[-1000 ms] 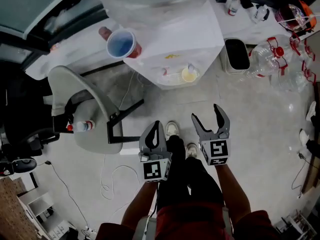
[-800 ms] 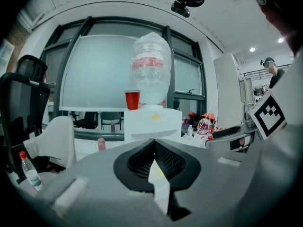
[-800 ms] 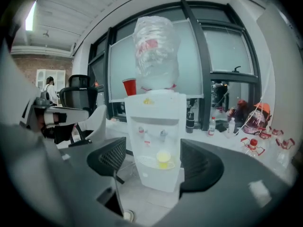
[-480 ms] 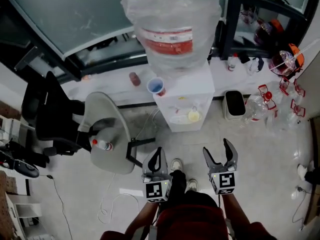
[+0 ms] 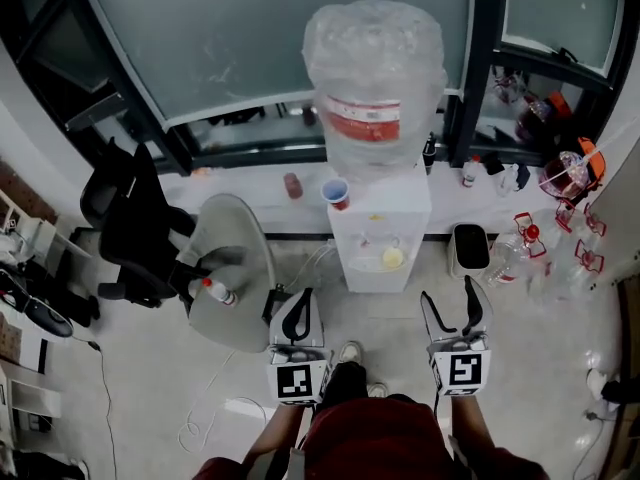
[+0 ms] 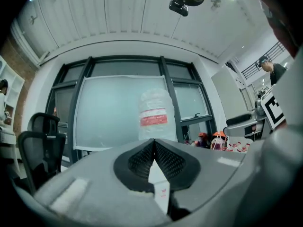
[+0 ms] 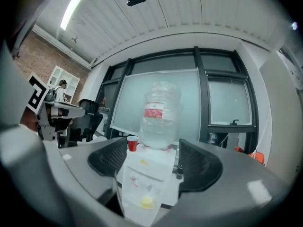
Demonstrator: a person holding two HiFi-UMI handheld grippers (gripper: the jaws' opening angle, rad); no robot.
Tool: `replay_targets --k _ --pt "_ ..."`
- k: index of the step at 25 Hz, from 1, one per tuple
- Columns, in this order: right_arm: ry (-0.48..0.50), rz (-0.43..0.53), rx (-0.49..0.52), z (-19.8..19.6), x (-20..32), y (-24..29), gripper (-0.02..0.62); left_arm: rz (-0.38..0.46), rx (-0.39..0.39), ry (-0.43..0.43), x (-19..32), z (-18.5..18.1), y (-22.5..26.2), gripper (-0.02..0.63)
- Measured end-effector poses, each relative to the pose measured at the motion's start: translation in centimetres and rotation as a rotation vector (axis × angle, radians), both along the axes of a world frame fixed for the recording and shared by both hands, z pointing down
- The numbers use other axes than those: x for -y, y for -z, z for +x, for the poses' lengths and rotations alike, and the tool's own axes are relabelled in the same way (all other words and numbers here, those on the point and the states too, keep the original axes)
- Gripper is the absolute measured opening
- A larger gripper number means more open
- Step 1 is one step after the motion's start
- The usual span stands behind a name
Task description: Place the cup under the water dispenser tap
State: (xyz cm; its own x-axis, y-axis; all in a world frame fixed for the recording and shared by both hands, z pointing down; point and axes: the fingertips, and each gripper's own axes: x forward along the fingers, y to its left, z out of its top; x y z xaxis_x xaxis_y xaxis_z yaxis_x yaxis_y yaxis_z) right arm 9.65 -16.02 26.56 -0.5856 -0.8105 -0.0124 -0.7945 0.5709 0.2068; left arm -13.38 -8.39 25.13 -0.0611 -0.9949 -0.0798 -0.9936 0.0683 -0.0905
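Red label [image 5: 362, 118] on water dispenser [image 5: 380, 230], print unreadable

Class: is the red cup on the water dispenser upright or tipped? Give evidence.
Upright: the red cup stands on the water dispenser, on its top, open mouth facing up.

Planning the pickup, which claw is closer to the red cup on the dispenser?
Left. The left claw, shut, is in front of and slightly left of the red cup; the right claw, open, is farther off to its right.
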Motion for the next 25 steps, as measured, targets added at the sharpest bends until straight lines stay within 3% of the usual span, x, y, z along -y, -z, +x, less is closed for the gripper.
replay_targets --k 9,20,25 --pt "0.01 0.069 0.013 -0.5 -0.2 3.0 0.326 0.073 0.009 0.031 -1.1 -0.5 3.2 0.006" --pt "0.019 0.075 0.051 0.1 -0.7 3.5 0.06 0.083 0.018 0.028 -0.9 0.3 3.7 0.006" --pt "0.013 0.077 0.046 0.1 -0.6 3.5 0.0 0.082 0.015 0.028 -0.9 0.5 3.7 0.006"
